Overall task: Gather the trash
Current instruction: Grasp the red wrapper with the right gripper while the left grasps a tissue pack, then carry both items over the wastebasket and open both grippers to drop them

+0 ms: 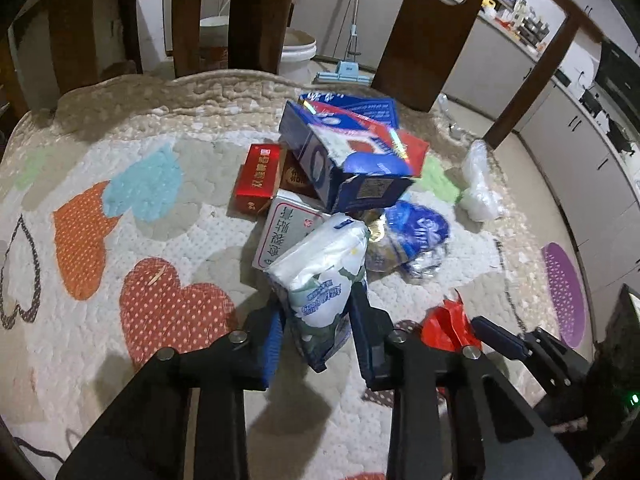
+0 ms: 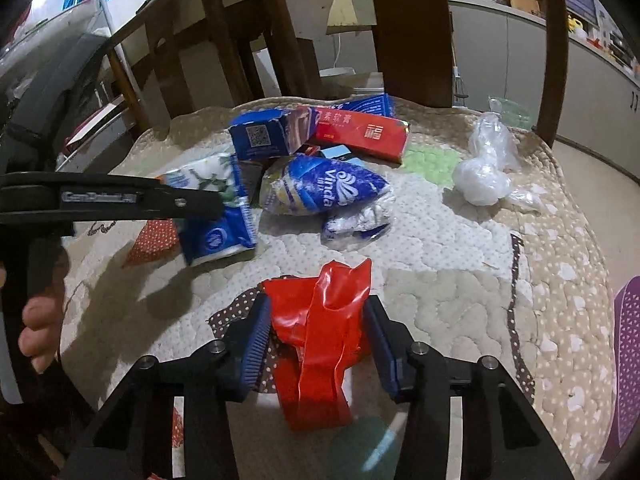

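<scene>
Left fingers (image 1: 316, 330) pinching tissue pack (image 1: 320, 272); right fingers (image 2: 320, 344) pinching red wrapper (image 2: 320, 328), lower end hidden.

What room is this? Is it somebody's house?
Probably a home kitchen or dining area. Grey cabinets run along the wall with clutter on the counter, a mop stands on the floor, and wooden chairs surround a quilted mat.
</scene>
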Tool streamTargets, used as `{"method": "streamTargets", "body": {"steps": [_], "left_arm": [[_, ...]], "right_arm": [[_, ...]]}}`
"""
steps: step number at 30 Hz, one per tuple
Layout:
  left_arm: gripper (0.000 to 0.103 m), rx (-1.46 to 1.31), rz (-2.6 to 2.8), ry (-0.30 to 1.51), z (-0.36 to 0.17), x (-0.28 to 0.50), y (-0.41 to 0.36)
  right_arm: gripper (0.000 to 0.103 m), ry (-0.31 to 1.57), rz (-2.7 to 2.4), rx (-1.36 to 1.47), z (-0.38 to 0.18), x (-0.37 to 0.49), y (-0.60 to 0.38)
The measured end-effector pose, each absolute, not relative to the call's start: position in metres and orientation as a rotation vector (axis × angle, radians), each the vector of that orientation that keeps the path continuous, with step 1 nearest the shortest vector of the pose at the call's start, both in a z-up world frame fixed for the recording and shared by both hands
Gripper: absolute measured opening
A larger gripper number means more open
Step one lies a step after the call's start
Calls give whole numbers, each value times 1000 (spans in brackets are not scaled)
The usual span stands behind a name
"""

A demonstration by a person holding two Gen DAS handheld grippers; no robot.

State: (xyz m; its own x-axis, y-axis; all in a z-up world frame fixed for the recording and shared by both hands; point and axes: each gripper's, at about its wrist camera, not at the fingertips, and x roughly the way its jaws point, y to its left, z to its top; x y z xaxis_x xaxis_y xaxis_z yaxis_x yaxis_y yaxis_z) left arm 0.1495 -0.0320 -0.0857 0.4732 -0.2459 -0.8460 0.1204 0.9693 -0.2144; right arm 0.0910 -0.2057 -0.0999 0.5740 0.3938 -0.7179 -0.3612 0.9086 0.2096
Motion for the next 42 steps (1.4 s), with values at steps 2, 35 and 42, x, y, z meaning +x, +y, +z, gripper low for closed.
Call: {"method": "streamTargets", "body": {"steps": [2, 35, 42], "left_arm": [[29, -128, -227, 1036, -77, 143, -33], [29, 148, -443, 905, -23, 111, -176], [29, 220, -567, 892, -23, 111, -238]], "right_arm": [[50, 847, 439, 59, -98, 91, -212], [50, 666, 77, 451, -66, 73, -412], [50, 636, -105, 567, -75, 53, -489]]}}
